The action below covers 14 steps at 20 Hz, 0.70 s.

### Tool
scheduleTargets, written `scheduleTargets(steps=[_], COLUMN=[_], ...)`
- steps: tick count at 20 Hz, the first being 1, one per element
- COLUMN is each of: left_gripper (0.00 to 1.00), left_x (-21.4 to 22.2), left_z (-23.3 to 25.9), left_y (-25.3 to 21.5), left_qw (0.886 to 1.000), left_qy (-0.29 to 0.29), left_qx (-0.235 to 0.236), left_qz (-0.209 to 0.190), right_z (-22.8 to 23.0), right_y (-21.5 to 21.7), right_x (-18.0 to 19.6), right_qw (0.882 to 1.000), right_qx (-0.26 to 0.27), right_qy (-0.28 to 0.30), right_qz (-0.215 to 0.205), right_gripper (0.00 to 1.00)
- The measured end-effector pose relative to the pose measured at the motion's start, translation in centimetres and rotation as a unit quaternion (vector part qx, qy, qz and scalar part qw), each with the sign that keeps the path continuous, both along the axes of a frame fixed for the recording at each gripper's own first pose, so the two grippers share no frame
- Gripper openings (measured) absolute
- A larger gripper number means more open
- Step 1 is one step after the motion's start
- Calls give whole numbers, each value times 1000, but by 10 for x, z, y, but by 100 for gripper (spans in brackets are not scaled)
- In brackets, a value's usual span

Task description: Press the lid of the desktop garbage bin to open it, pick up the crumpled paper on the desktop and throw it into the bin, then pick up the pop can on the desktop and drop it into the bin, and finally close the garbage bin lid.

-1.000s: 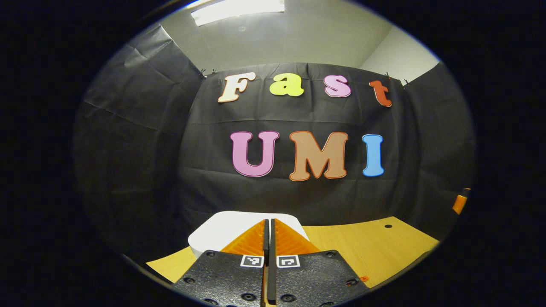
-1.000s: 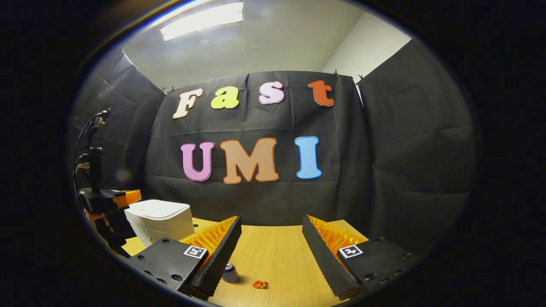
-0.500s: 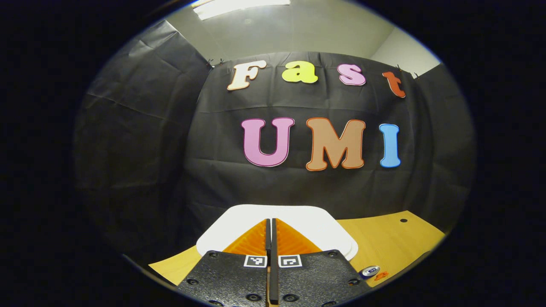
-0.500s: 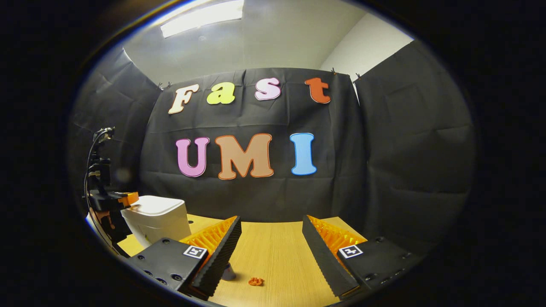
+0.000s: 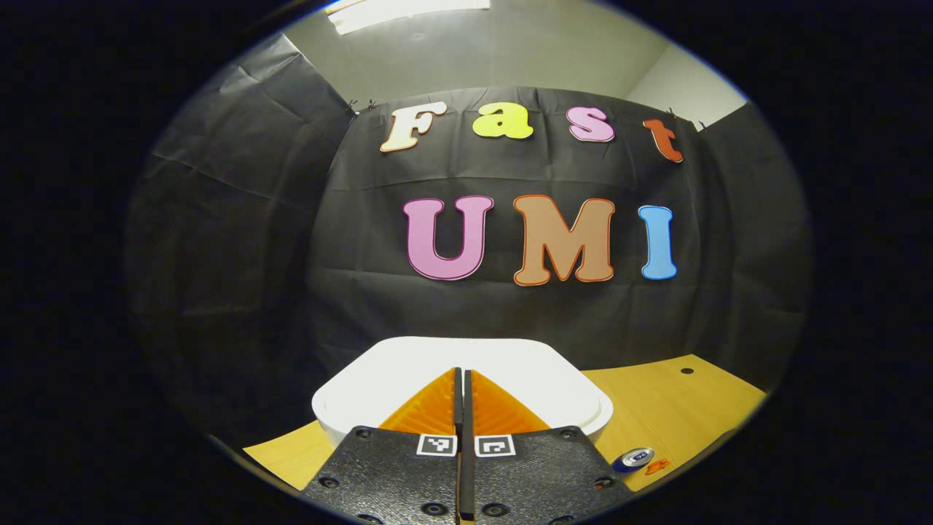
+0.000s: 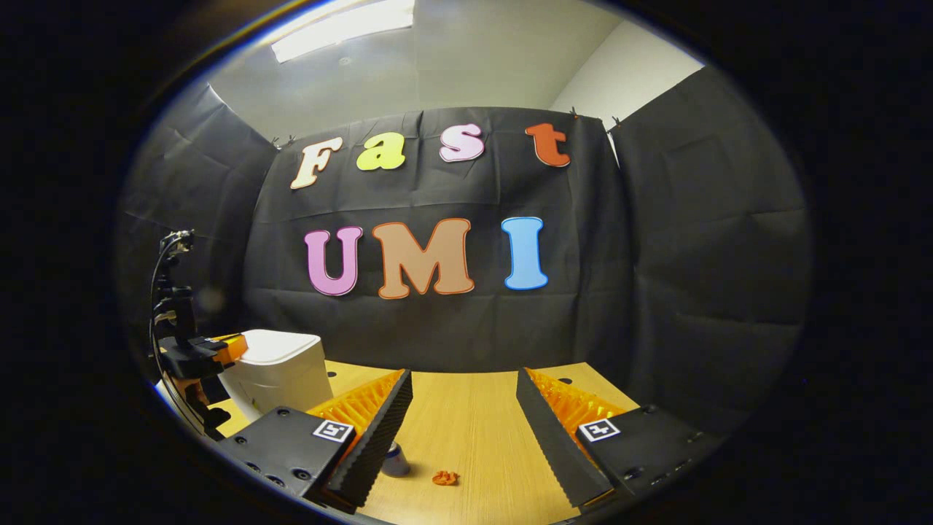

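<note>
Over the last second the left claw (image 5: 462,379) had been brought forward and down over the garbage bin (image 5: 466,364), whose white lid was seen larger than before; the opening press was judged imminent, contact not being discernible. Its fingers were pressed together, empty, pointing onto the closed lid. The right claw (image 6: 463,408) was held level above the counter (image 6: 474,430), fingers spread apart, empty. The pop can (image 6: 396,461) and the orange crumpled paper (image 6: 444,478) lay on the counter near each other, untouched.
</note>
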<state>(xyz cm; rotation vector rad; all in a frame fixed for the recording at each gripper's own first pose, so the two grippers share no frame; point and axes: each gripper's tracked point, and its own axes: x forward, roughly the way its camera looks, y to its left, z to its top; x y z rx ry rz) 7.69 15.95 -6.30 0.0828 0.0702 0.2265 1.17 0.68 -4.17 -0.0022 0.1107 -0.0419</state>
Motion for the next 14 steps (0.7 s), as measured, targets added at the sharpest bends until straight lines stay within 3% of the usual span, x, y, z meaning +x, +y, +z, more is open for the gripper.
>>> scheduleTargets(steps=[3,7,9,11,14], left_gripper=[0,0,0,0,0], left_x=[1,1,2,8,8], left_z=[2,10,11,30,65], left_y=[-1,1,0,-1,8], left_qw=[1000,999,1000,1000,998], left_qy=[-2,-16,-16,-31,-64], left_qx=[-1,33,24,3,21], left_qz=[-6,-1,-3,0,9], right_z=[2,2,1,1,-2], right_y=[4,-1,-6,-7,-8], right_x=[1,-1,-3,-5,-6], right_qw=[1000,1000,1000,1000,1000], right_qx=[-2,1,0,0,-1], right_qy=[-2,0,1,0,4], right_qz=[6,5,-2,-7,-8], right_gripper=[96,96,96,96,96])
